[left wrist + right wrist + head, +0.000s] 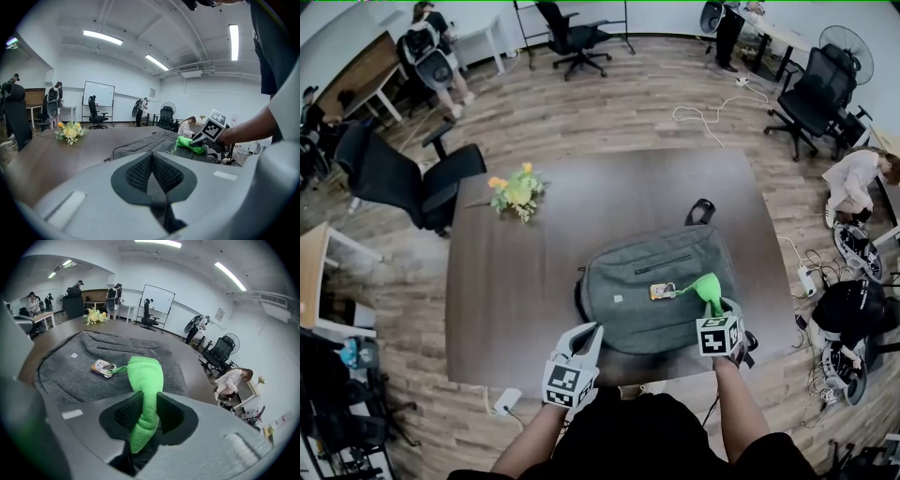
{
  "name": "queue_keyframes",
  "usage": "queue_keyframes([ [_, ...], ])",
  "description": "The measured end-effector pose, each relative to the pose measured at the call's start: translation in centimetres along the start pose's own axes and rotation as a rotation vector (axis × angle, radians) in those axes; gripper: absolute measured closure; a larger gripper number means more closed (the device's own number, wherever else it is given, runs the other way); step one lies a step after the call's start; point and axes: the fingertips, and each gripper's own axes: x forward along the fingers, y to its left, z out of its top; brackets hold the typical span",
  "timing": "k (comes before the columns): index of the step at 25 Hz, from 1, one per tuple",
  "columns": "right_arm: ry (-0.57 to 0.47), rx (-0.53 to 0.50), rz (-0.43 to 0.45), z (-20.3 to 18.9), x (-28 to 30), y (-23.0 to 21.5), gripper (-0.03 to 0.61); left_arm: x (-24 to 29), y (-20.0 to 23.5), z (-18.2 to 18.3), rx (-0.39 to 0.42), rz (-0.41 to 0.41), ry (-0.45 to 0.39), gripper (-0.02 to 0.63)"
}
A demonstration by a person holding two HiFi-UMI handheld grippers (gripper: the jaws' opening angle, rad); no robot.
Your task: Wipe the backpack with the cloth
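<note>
A grey backpack (pixel 652 286) lies flat on the dark table (pixel 516 281), front side up, with a small printed tag (pixel 663 292) on it. My right gripper (pixel 712 302) is shut on a bright green cloth (pixel 706 288), held over the backpack's right part; the right gripper view shows the green cloth (pixel 145 390) pinched between the jaws above the backpack (pixel 84 366). My left gripper (pixel 586 339) hovers at the backpack's near left edge, jaws shut with nothing between them. In the left gripper view the backpack (pixel 140 145) and green cloth (pixel 190 144) lie ahead.
A small bunch of yellow flowers (pixel 517 194) stands at the table's far left. Office chairs (pixel 403 178) surround the table, and cables (pixel 708 112) run over the wooden floor. People are at the room's edges, one crouching at right (pixel 861 183).
</note>
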Motion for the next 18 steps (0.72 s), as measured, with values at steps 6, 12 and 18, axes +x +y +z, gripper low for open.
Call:
queue_keyframes([
  [6, -0.019, 0.047, -0.051, -0.1, -0.8, -2.8, 0.482, 0.2, -0.6, 0.4, 0.019, -0.009, -0.013, 0.595],
  [12, -0.028, 0.06, -0.076, -0.4, -1.3, -4.1, 0.482, 0.2, -0.9, 0.4, 0.034, -0.013, -0.035, 0.595],
  [18, -0.085, 0.113, -0.055, 0.2, -2.0, -4.2, 0.482, -0.3, -1.3, 0.5, 0.04, -0.009, -0.032, 0.595],
])
